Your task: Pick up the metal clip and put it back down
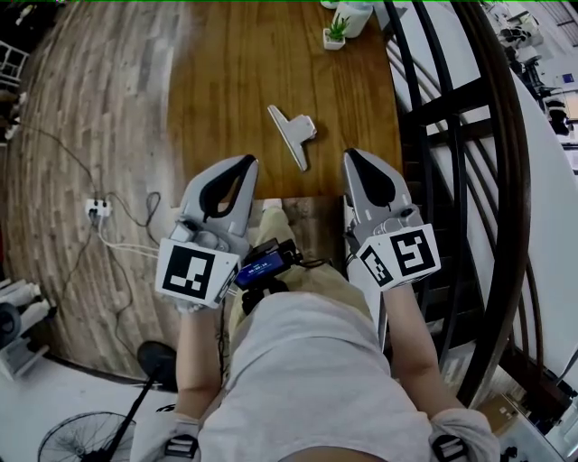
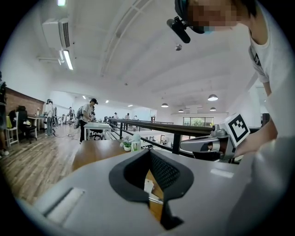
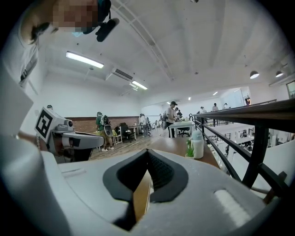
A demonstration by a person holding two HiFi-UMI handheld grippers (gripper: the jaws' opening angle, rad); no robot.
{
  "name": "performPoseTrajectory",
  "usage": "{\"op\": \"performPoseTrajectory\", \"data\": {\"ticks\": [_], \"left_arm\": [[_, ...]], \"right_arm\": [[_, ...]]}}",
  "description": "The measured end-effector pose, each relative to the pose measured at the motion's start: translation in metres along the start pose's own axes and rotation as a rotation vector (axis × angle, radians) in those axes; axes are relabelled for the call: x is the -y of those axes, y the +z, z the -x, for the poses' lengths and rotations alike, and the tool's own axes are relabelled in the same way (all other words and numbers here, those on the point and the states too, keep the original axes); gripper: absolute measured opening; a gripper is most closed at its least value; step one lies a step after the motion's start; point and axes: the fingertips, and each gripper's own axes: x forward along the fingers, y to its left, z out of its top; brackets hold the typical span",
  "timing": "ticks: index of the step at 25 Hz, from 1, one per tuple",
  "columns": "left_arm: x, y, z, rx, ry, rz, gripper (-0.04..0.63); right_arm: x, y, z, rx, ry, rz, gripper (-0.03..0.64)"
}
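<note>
Standing close by, I saw the left gripper [image 1: 247,164] with its jaw tips pressed together and nothing caught between them. The right gripper [image 1: 353,155] was closed the same way and was just as empty. The person held the two side by side over the near end of the wooden table [image 1: 217,99], pointing away from their body. The metal clip [image 1: 291,133] lay flat on the tabletop just beyond the tips and between them, touching neither.

Only the head view showed the clip whole. The right gripper view, which looked almost level across the room, showed nothing of it. In the left gripper view a pale sliver showed in the slot under the closed tips, too small to name.

At the table's far end stood a small potted plant [image 1: 335,34] next to a white bottle [image 1: 354,13], and a black railing [image 1: 452,135] ran along the right side. The gripper views showed people [image 2: 87,117] at desks further back. The head view alone showed the floor, with a power strip [image 1: 97,208] and a fan [image 1: 81,438].
</note>
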Motion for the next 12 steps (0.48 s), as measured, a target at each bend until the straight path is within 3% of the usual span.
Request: {"op": "performPoseTrajectory", "data": {"ticks": [12], "left_arm": [[0.018, 0.007, 0.024, 0.028, -0.002, -0.022, 0.012]], "right_arm": [[-0.017, 0.009, 0.031, 0.023, 0.025, 0.065, 0.002]]}}
